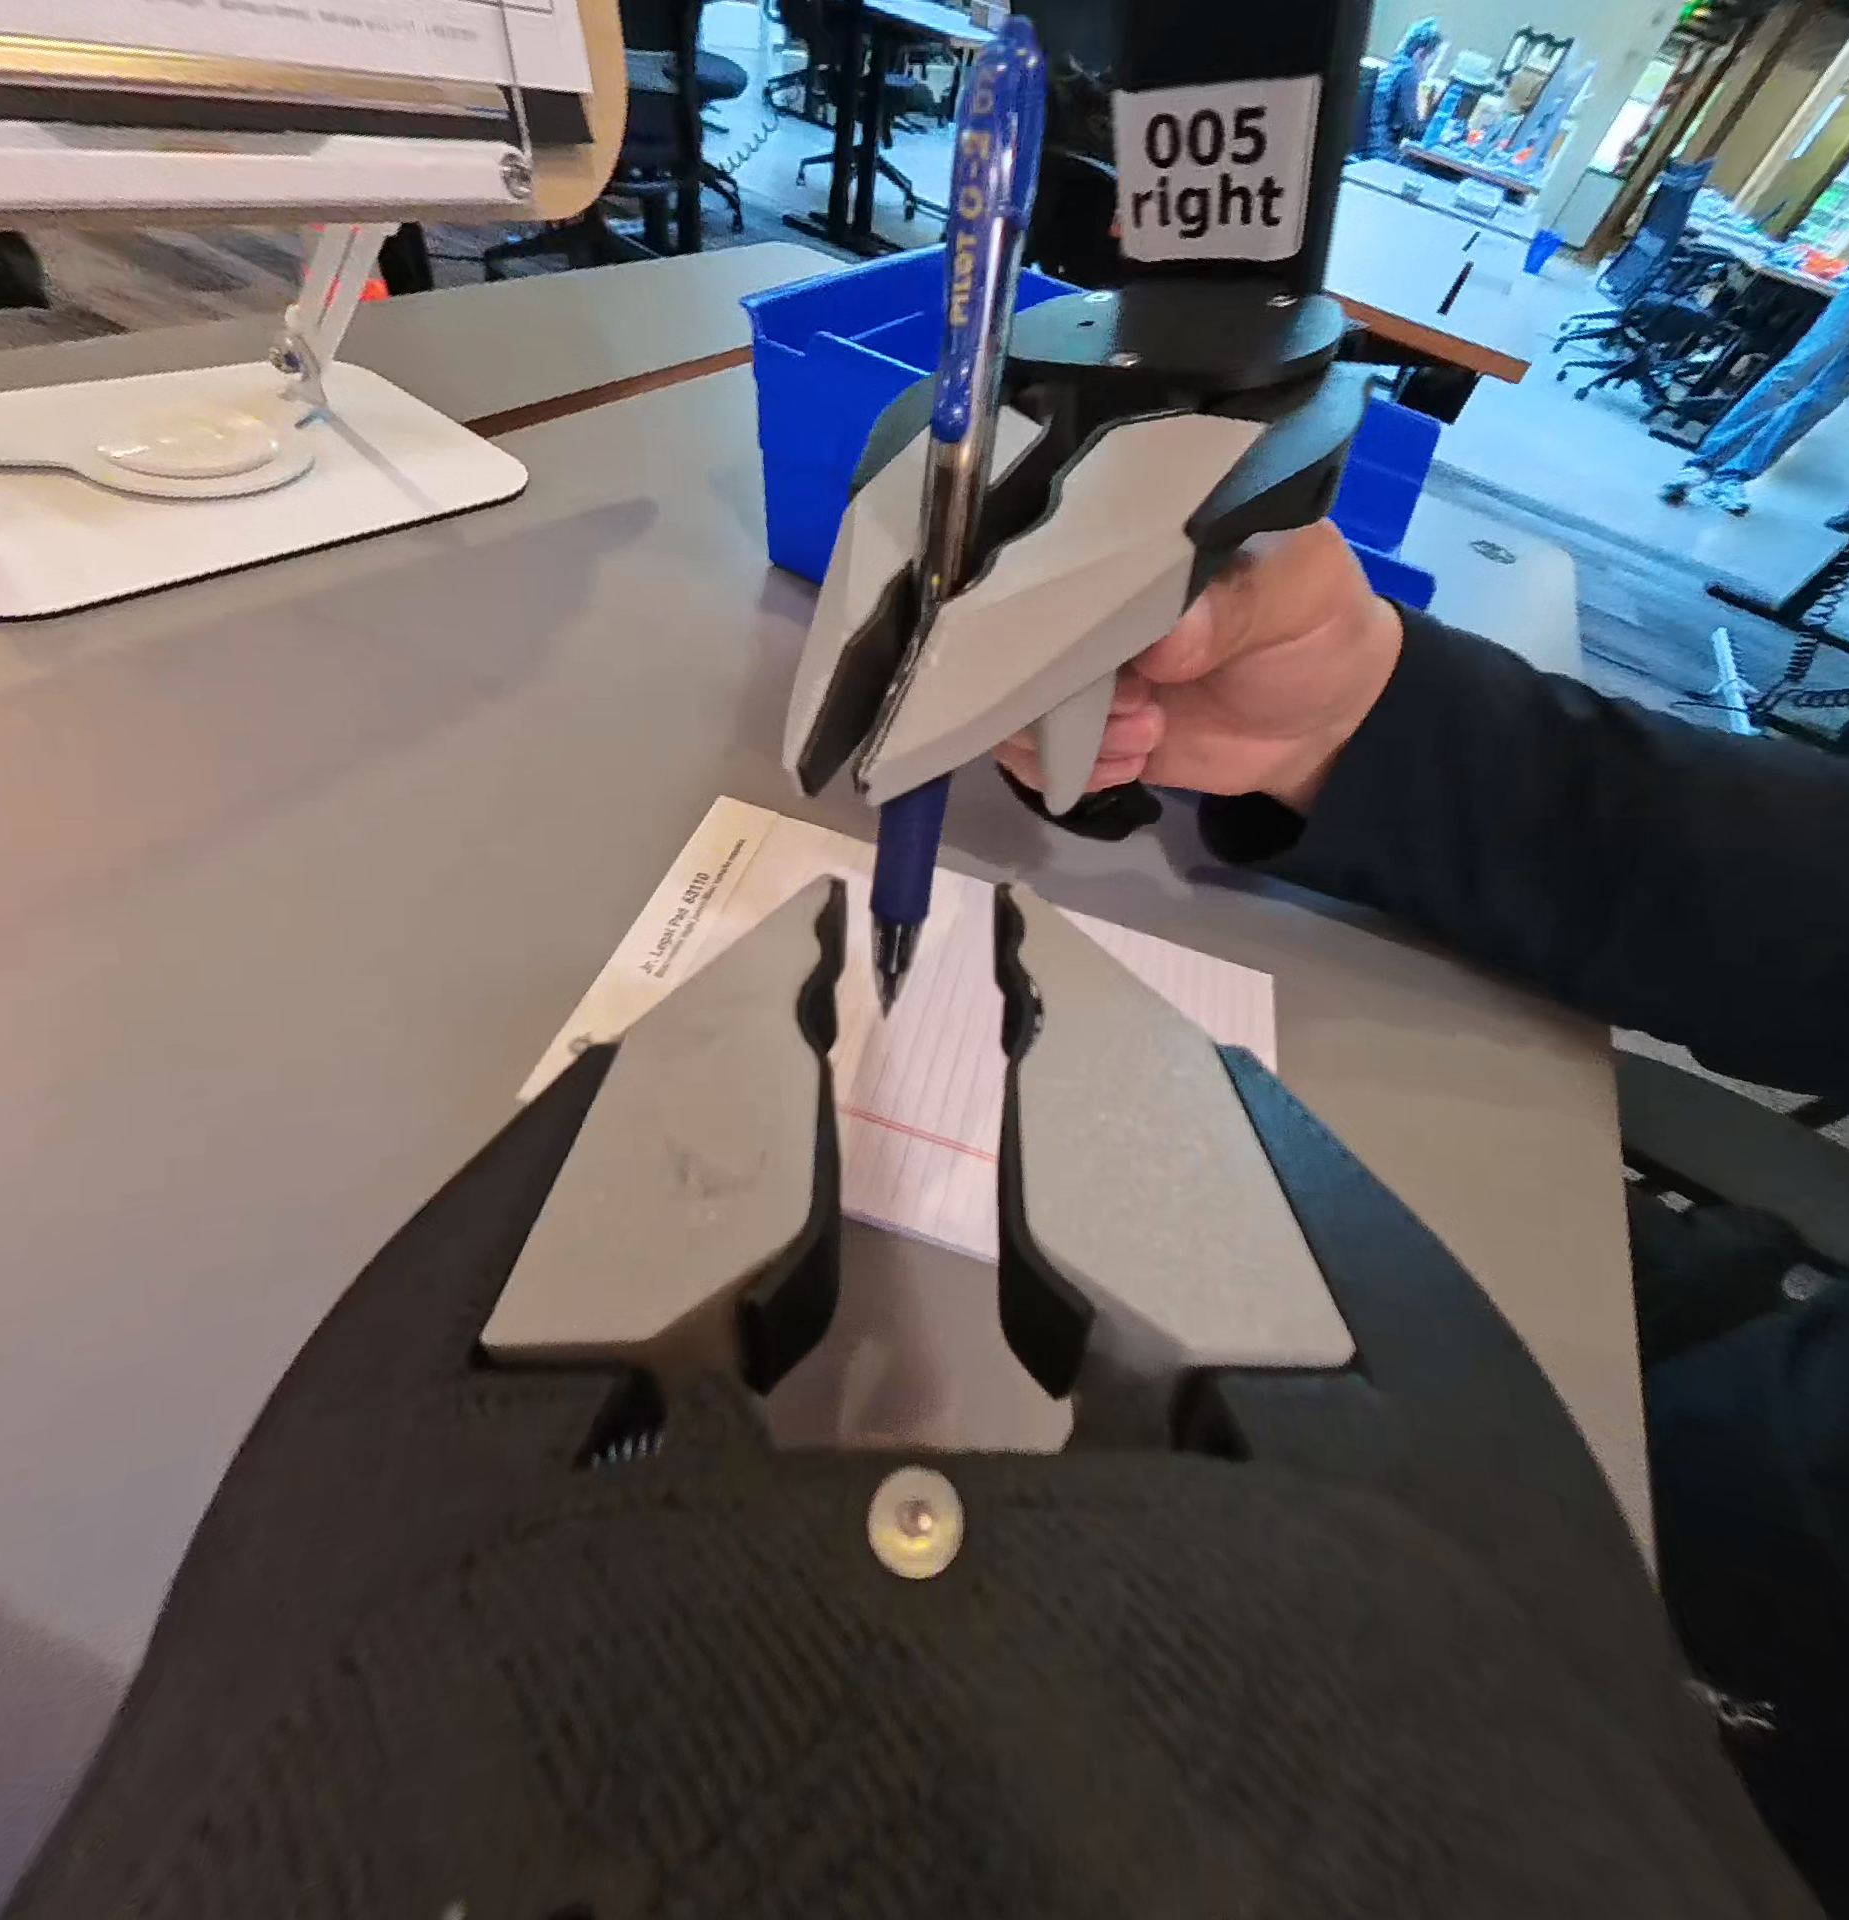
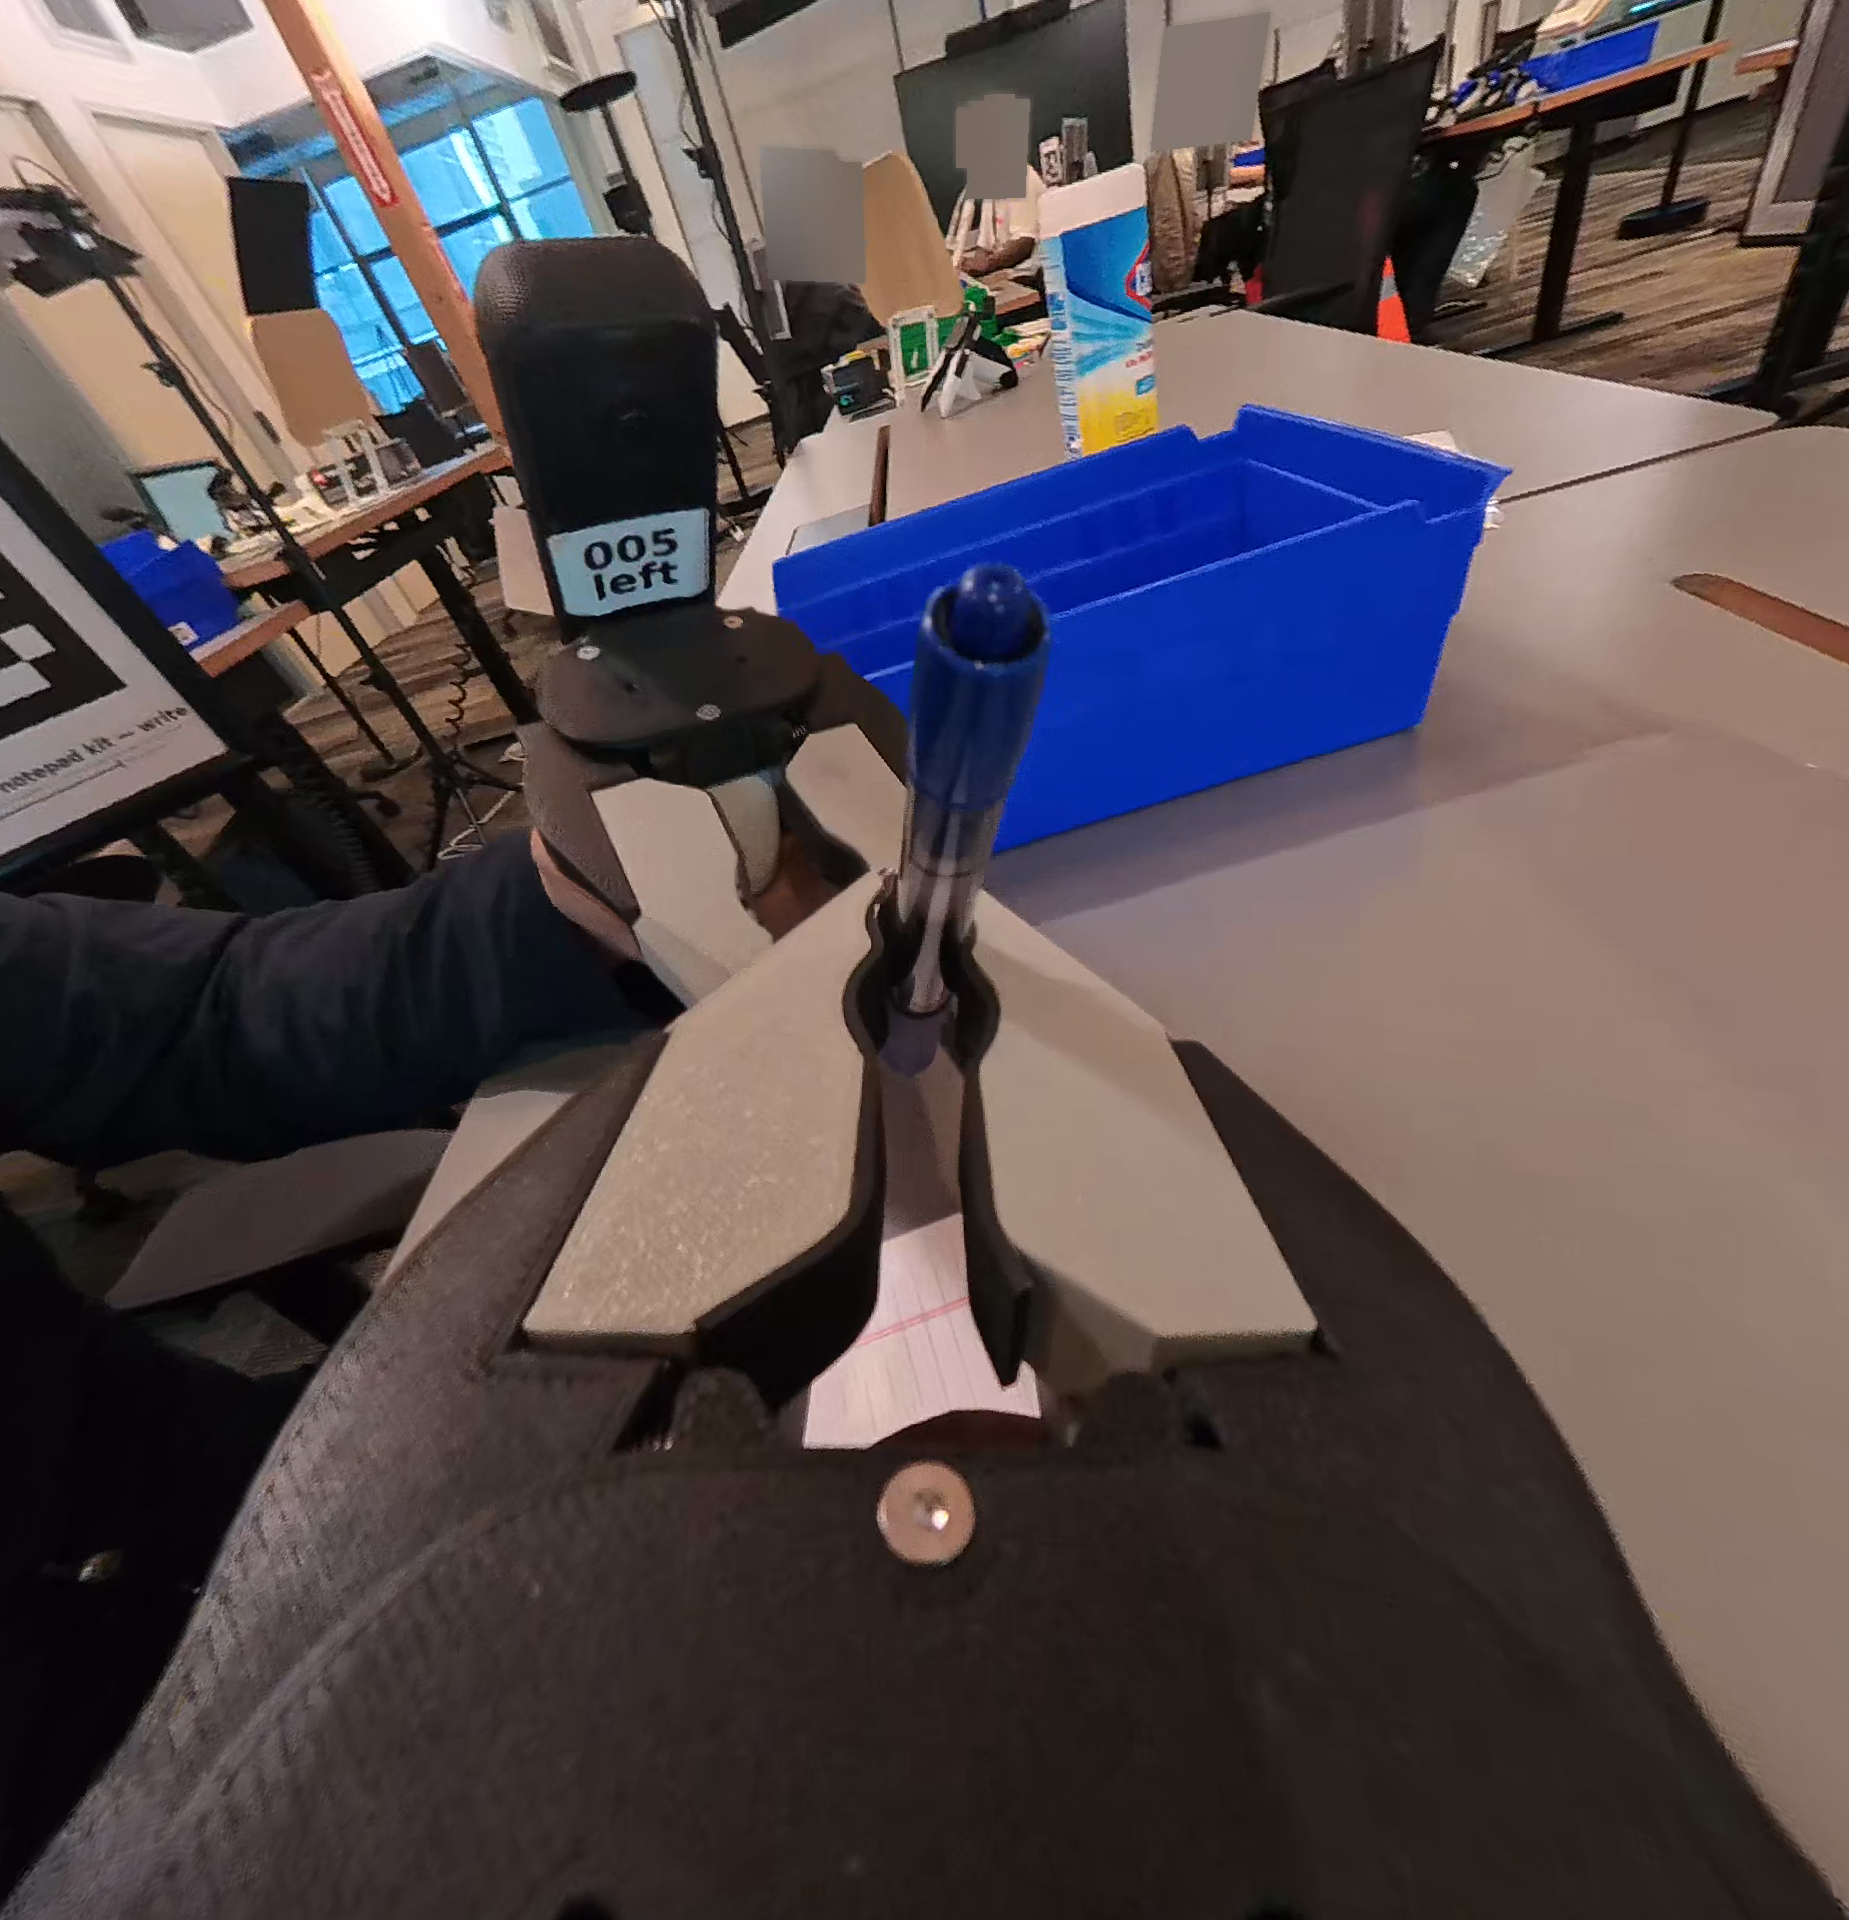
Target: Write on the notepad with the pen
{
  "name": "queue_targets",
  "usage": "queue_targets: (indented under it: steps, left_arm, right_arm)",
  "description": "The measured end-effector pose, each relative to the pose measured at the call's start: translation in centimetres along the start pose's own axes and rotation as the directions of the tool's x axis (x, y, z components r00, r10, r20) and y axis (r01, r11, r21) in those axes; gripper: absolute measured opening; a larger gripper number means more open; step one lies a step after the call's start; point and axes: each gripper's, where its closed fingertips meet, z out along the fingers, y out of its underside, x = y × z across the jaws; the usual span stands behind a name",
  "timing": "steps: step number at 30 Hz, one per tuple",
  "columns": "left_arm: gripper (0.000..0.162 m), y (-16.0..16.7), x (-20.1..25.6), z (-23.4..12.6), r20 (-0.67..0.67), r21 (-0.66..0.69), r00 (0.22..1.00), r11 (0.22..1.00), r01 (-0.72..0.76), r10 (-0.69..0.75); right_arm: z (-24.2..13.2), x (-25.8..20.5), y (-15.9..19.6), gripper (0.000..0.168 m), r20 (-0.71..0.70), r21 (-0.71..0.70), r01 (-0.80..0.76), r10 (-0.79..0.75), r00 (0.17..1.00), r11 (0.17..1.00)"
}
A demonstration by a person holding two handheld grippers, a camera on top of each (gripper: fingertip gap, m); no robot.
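Two grippers: I have both over the white lined notepad [image 1: 1138, 987], which lies flat on the grey table [image 1: 328, 831], just in front of the blue plastic bin [image 2: 1211, 665].
Pen hold: my right gripper [image 1: 847, 774] is clamped on the blue retractable gel pen [image 1: 967, 343] at mid-barrel, fingers drawn tight around it, tip down and push-button end up, leaning only slightly. I judge that near-upright hold is there to let the point meet the paper squarely.
Pen tip: it sits at the ruled page near the pad's top binding strip; whether it touches or hangs just above, I cannot tell.
Left gripper [image 1: 918, 904]: fingers spread a moderate gap, nothing between them, low over the near part of the pad. The pen tip shows through that gap from the left wrist view. Contact with the paper I cannot confirm.
Why left is there: my guess is it is placed to steady the pad against sliding under the stroke.
Hand [image 1: 1242, 696]: wrapped around the right gripper's handle and trigger.
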Motion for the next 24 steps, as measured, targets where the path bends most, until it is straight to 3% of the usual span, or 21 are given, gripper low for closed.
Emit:
queue_targets:
  steps: [3,24]
  left_arm:
    - [0.009,-0.1,0.0,0.1,0.018,-0.001,0.999,1.000,-0.029,0.029]
    - [0.008,0.4,0.0,-0.2,0.017,-0.037,0.999,0.999,-0.038,0.039]
  right_arm:
    - [0.2,-0.4,0.0,0.003,0.028,0.007,-0.014,0.014,1.000,1.000]
    - [0.3,-0.6,1.6,0.008,0.084,-0.065,-0.063,0.068,0.994,0.996]
